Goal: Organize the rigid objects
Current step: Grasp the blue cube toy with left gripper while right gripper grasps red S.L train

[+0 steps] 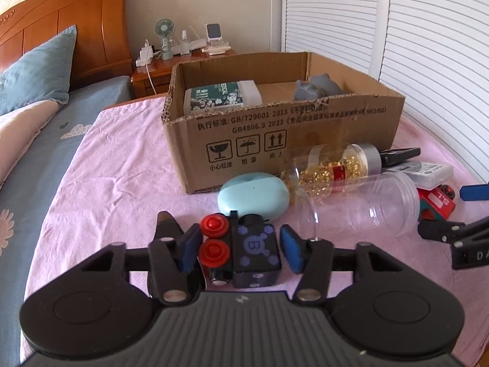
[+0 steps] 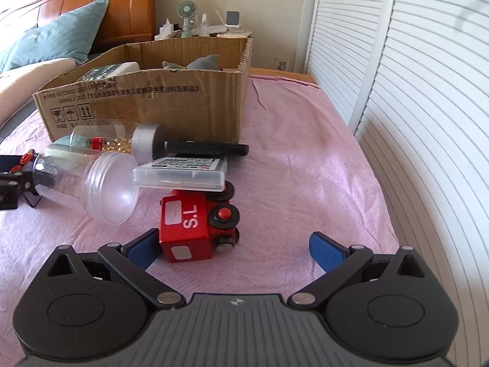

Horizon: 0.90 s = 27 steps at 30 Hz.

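left gripper (image 1: 240, 249) i have clamped on the black toy train (image 1: 244, 252); right gripper (image 2: 235, 246) spread apart beside the red toy train (image 2: 195, 224)

Two toy trains (image 1: 241, 250) (image 2: 197, 223), two clear jars (image 1: 363, 205) (image 1: 333, 165), one cardboard box (image 1: 284, 140), one mint case (image 1: 253, 198), one black remote (image 2: 207, 149), one flat plastic case (image 2: 181, 172).

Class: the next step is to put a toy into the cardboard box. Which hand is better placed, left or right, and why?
Left. Its gripper has already closed on the black toy train, ready to lift to the box. The right gripper is open, its fingers only straddling the red toy train.
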### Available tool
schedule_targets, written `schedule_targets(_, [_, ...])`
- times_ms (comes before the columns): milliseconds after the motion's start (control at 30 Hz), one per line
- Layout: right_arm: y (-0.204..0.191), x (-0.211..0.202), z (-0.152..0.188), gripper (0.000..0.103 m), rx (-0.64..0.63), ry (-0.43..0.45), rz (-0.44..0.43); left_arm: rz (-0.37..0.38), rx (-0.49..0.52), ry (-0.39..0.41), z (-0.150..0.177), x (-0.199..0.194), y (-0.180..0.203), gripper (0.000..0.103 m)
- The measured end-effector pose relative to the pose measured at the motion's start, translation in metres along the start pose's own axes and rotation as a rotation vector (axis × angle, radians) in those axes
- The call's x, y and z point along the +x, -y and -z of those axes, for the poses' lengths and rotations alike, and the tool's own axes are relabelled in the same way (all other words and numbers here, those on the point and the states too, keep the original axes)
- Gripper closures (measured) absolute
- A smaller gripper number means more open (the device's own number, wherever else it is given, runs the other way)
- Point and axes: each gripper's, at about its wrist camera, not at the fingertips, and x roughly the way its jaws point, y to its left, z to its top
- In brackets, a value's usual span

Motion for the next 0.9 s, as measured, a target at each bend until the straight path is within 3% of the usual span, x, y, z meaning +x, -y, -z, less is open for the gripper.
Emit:
schedule_targets(67, [-0.003,0.000,0.000,0.001,-0.014,0.011,-0.004,0.008,-0.006,0.000,0.000,0.000,0.000,0.053])
schedule_targets(233, [-0.009,-0.002,-0.002,0.020,-0.040,0.042,-0.044,0.014,0.007,-0.001,0.001,0.000,0.001,0.053])
schedule_targets(367, [-0.015,-0.005,-0.004,0.048,-0.072,0.060,-0.047,0.029,0.020,-0.008,0.002,-0.002,0.003,0.053])
schedule_targets(900, [-0.013,-0.045,0.024,0.048,-0.108,0.043,-0.064,0.135,0.085,-0.030,0.032,-0.037,0.014,0.053])
